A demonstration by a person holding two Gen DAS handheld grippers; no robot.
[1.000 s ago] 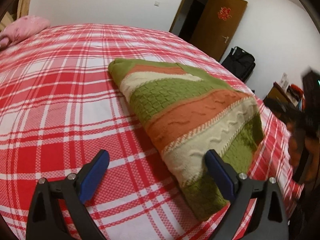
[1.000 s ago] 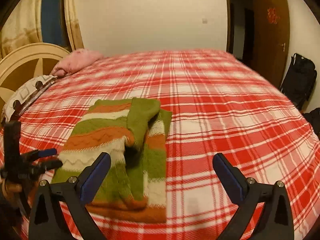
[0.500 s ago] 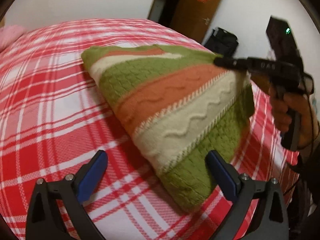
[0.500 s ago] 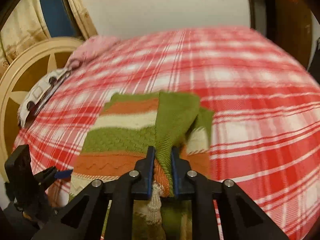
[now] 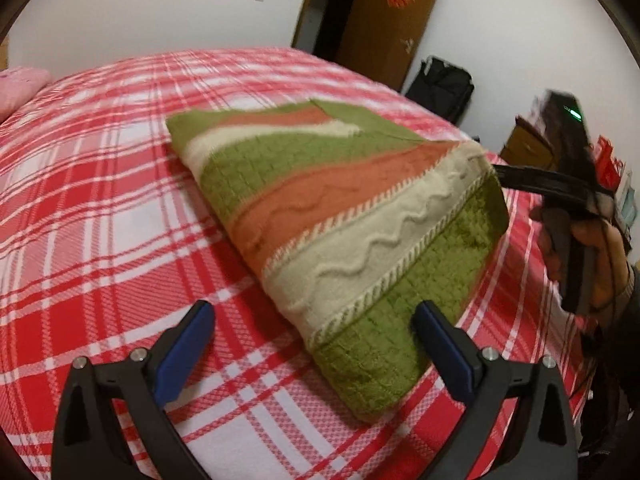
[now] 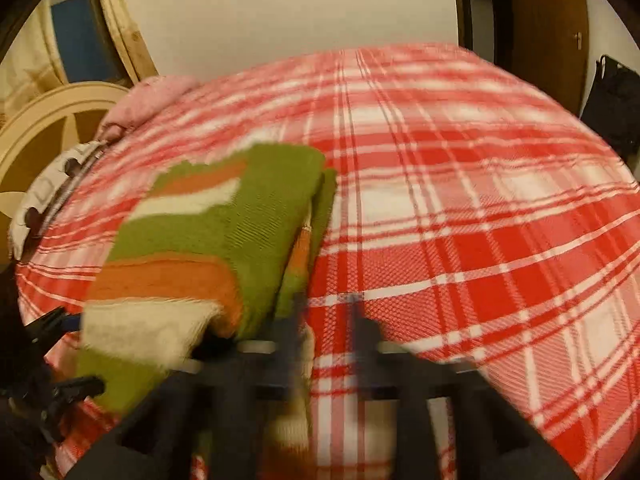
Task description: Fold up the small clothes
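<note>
Striped knit sweater (image 5: 340, 216) lies folded into a thick packet on the red plaid bed (image 5: 100, 208), toward the near edge; a green sleeve panel (image 6: 272, 208) is laid over its top on the right-hand side. Left gripper (image 5: 316, 340) hovers low over the near corner, jaws wide apart, nothing between them; its right finger sits just beside the green hem. Right gripper (image 6: 324, 320) is motion-blurred in its own view; its jaws have just been opening and now stand apart with only plaid bedding showing between the blurred fingers, the sweater's edge just to their left. From the left view the right gripper reaches the packet's far right edge, the person's hand (image 5: 588, 256) behind it. Judgement: a fold seems just released, and the step in hand is tidying or the next fold-over. To do it well: let the right gripper clear the knit fully before moving off, since loose yarn snags; take the next bite through all layers at a corner, not the top layer only; lift low and carry across evenly with both sides, so the sleeve panel stays tucked. The thick knit will spring back, so press the crease after laying.
</note>
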